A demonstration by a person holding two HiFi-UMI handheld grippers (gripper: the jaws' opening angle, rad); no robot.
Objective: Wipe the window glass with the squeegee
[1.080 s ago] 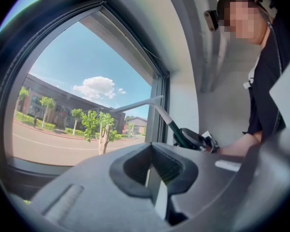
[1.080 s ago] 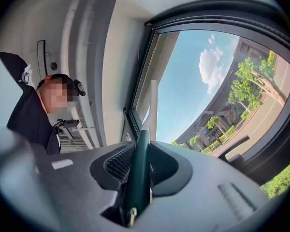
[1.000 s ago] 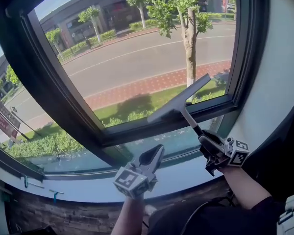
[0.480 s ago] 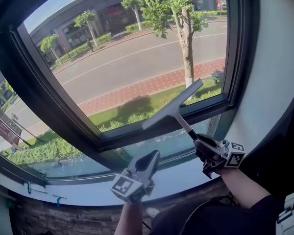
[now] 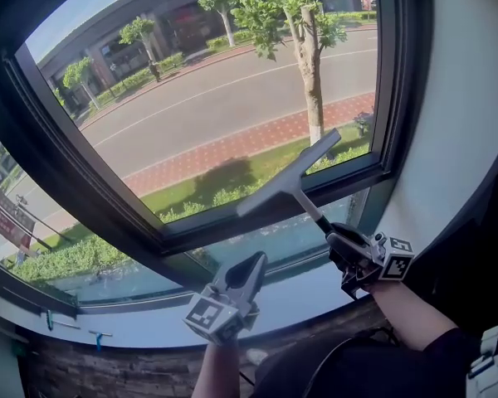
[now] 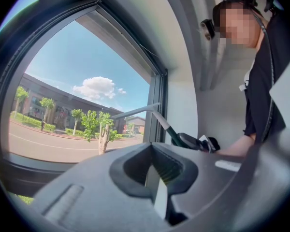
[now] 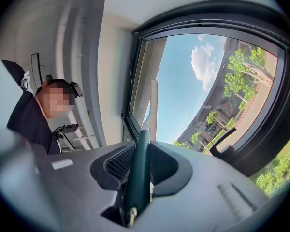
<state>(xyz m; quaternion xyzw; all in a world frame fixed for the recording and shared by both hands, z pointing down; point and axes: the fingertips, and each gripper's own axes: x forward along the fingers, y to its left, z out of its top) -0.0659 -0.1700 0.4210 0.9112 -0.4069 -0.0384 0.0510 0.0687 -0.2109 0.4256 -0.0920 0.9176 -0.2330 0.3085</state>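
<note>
The squeegee [image 5: 289, 175] is low on the window glass [image 5: 216, 106], near the right corner. Its blade is tilted, with the low end over the bottom frame [image 5: 183, 229]. It has hardly moved from 1 second ago, so this wipe looks nearly done. The right gripper [image 5: 339, 243] squeezes the green handle. The left gripper [image 5: 253, 265] stays shut and holds nothing.

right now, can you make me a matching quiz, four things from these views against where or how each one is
1 squeegee
2 left gripper
3 right gripper
4 tree

a shut, nothing in it
b outside, beyond the glass
c blade up at the lower right of the glass
d shut on the squeegee handle

Pairs: 1-c, 2-a, 3-d, 4-b
</note>
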